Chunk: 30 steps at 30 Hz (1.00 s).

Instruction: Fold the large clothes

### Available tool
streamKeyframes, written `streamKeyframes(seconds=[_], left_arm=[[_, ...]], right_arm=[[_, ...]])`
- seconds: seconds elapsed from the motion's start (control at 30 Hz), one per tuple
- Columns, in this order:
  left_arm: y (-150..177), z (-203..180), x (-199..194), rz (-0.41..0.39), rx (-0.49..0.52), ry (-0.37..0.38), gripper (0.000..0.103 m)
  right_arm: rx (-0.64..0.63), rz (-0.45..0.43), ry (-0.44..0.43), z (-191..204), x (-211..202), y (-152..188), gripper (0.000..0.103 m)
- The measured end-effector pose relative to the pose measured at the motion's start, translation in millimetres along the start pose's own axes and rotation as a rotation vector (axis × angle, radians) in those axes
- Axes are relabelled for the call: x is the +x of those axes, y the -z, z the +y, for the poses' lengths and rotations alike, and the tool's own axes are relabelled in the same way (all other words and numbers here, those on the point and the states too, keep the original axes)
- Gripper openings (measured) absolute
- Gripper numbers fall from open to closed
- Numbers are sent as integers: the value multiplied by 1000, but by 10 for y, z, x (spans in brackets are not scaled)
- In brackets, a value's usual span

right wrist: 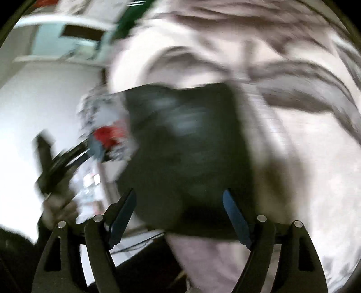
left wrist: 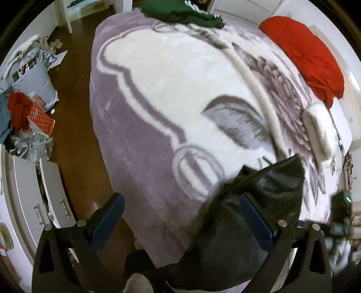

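A dark green-black garment lies folded at the near corner of the bed, on a purple and white blanket. My left gripper is open, its right finger over the garment, its left finger beyond the bed's edge. In the blurred right wrist view the same dark garment lies ahead of my open right gripper, with nothing between the fingers. The left gripper shows at the left of that view.
A green garment lies at the bed's far end and a red one at its right side. A folded white item lies near the red one. Clutter and bags sit on the brown floor left of the bed, by white drawers.
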<state>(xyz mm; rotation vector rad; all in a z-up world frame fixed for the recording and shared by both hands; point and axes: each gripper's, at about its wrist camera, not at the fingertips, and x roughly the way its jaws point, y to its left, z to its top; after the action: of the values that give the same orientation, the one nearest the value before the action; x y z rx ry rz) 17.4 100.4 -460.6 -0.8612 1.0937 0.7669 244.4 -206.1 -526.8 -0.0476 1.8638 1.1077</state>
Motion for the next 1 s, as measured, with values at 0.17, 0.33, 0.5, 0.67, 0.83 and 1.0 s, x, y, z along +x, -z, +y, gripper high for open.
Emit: streamKeyframes(seconds=[0.17,0.33,0.5,0.67,0.83,1.0], left_arm=[[127,20,53,25,25,-27,103],[199,-9,51,27,29,-39,103],[152,-174,-65,-6,65,-39,103],[152,-436,-246,-63,132,-29,103],[327,-731,-13,-8,126,47,103],[547,-1036,544,131,-14,205,103]], right_arm=[[-23,169,-179,-334,651,-513,102],[-24,85,-159,-156,422,-635,99],[81,-111,-169,-45,-71,-382,61],[303,-399,-330,-196,-628,110,55],[587,-594,-318,-858,-782,552,68],[677,-448,-210,-1137,-886,742,83]])
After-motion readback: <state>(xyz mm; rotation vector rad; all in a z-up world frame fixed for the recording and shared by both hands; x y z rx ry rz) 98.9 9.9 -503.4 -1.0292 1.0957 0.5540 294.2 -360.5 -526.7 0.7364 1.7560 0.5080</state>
